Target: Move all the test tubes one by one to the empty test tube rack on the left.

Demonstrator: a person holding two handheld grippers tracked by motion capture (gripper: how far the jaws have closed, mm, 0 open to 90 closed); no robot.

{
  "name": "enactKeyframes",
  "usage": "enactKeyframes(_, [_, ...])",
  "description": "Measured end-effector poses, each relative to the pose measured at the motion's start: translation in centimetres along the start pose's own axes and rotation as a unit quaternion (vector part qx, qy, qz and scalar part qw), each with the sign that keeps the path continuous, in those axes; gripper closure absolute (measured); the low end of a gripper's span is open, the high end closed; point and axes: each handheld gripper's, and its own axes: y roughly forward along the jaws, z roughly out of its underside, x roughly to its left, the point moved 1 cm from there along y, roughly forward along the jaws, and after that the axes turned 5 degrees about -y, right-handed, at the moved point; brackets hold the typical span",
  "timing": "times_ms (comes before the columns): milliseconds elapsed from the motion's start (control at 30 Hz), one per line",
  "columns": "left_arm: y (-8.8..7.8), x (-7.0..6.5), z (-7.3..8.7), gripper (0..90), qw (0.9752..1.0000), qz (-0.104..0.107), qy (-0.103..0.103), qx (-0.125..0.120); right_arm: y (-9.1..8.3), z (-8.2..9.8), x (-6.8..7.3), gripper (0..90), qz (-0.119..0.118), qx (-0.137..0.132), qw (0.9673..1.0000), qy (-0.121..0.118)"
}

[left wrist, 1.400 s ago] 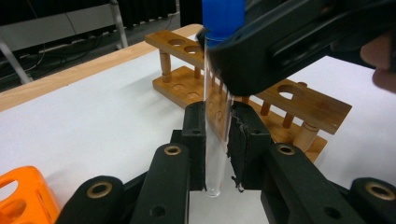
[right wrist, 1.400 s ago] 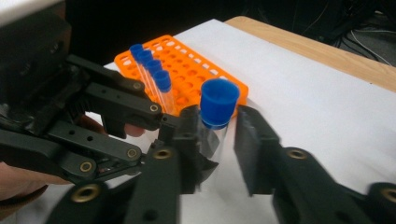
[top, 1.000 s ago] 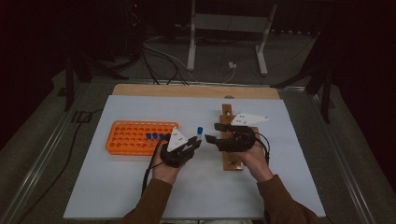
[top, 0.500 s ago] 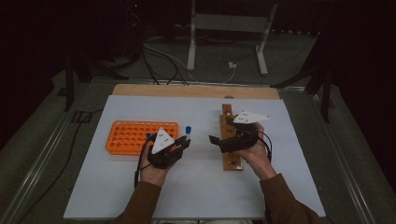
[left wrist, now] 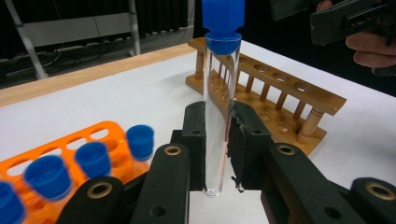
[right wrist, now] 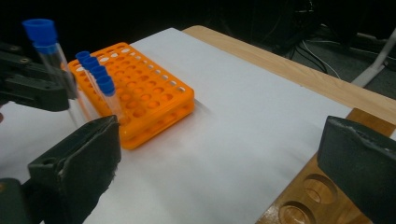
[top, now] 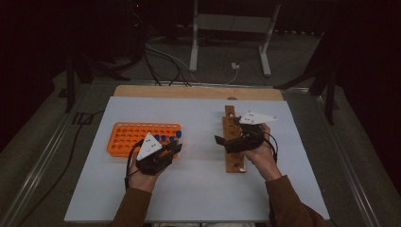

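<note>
tube in the left gripper, right gripper open over the wooden rack

left gripper [left wrist: 215, 154], seen along its own jaws: both black pads are closed on a clear test tube [left wrist: 219, 107] with a blue cap [left wrist: 223, 21]. the tube stands nearly upright between the pads, gripped on its lower half; the rounded bottom pokes out just below them and the cap rises well above. in the high view the left gripper [top: 171, 147] sits just beside the near right corner of the orange rack [top: 126, 135], the blue cap showing at its tip, close to the row of capped tubes in that rack.

orange rack in the left gripper view [left wrist: 100, 135]: low left, a few blue-capped tubes standing in it, blurred. in the right gripper view, a row of about four or five capped tubes along one edge of the orange rack [right wrist: 154, 91], the other holes open.

right gripper [right wrist: 224, 158]: jaws spread wide, nothing between them. it hovers above the wooden rack [right wrist: 303, 196]; two round holes show below the right jaw. in the high view the right gripper [top: 227, 140] lies across the middle of the wooden rack [top: 230, 115], which runs away from the person on the white table [top: 198, 113].

the two grippers are apart, with bare table between.

writing: no legible labels, brands or markings on tubes, racks or grippers.
</note>
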Motion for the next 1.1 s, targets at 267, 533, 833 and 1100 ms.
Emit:
enactKeyframes(267, [-1.7,1.1,0.5,78.4,0.9999,0.013,-0.007,-0.009,-0.3,0.1,-0.6,0.0,0.006,-0.004,0.9999,0.009])
enactKeyframes(533, [-3.1,2.3,0.9,78.4,0.9997,0.009,-0.016,-0.016,-0.5,0.2,-0.7,0.0,0.009,-0.006,0.9999,0.012])
enactKeyframes(833, [-4.2,3.2,1.6,78.4,0.9995,0.001,-0.024,-0.018,-0.9,0.0,-0.8,0.0,0.011,-0.013,0.9997,0.015])
enactKeyframes(1100, [-5.2,4.3,1.8,78.4,0.9989,-0.023,-0.032,-0.027,-1.0,0.1,-0.8,0.0,0.014,-0.014,0.9997,0.015])
